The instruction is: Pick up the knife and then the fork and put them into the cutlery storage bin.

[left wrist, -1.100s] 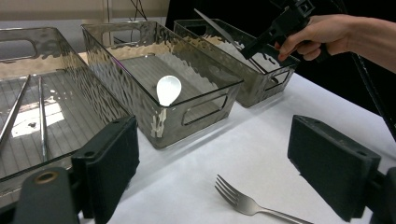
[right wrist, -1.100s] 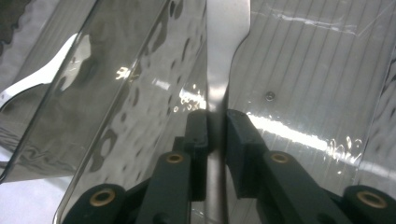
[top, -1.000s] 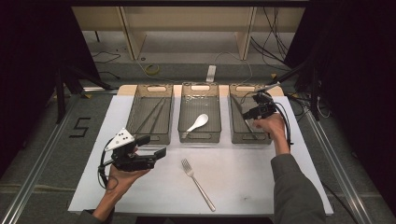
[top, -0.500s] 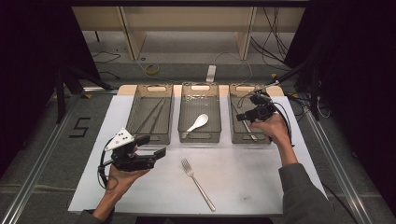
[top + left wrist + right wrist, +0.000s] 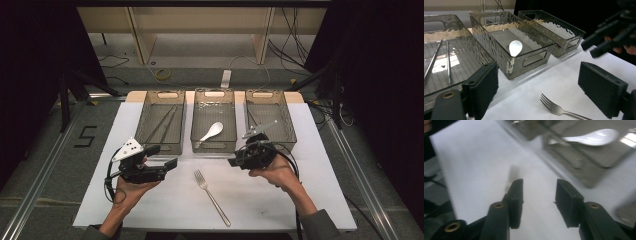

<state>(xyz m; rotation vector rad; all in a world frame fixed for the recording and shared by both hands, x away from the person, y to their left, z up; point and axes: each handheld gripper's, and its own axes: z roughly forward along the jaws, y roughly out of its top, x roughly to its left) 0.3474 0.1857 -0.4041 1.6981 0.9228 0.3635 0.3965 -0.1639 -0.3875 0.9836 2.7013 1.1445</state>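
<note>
A metal fork (image 5: 212, 197) lies on the white table sheet (image 5: 150, 210), in front of three clear bins. A white spoon (image 5: 212, 131) rests in the middle bin (image 5: 214, 148). My right gripper (image 5: 234, 162) hovers just right of the fork's tines and points left. In the right gripper view its jaws (image 5: 539, 187) stand apart with nothing between them. They have just been closing. The blurred fork (image 5: 513, 173) lies beyond them. My left gripper (image 5: 164, 156) is held wide open left of the fork, and is empty (image 5: 539, 75). It looks at the fork (image 5: 556, 108) and spoon (image 5: 515, 47).
The left bin (image 5: 159, 147) holds two thin metal rods (image 5: 162, 125). The right bin (image 5: 288, 122) stands behind my right hand. The right gripper (image 5: 609, 32) shows at the upper right of the left gripper view. Cables and shelf legs lie beyond the table.
My right gripper has left the right bin and come forward and left, down to the sheet beside the fork. The left hand has kept still.
</note>
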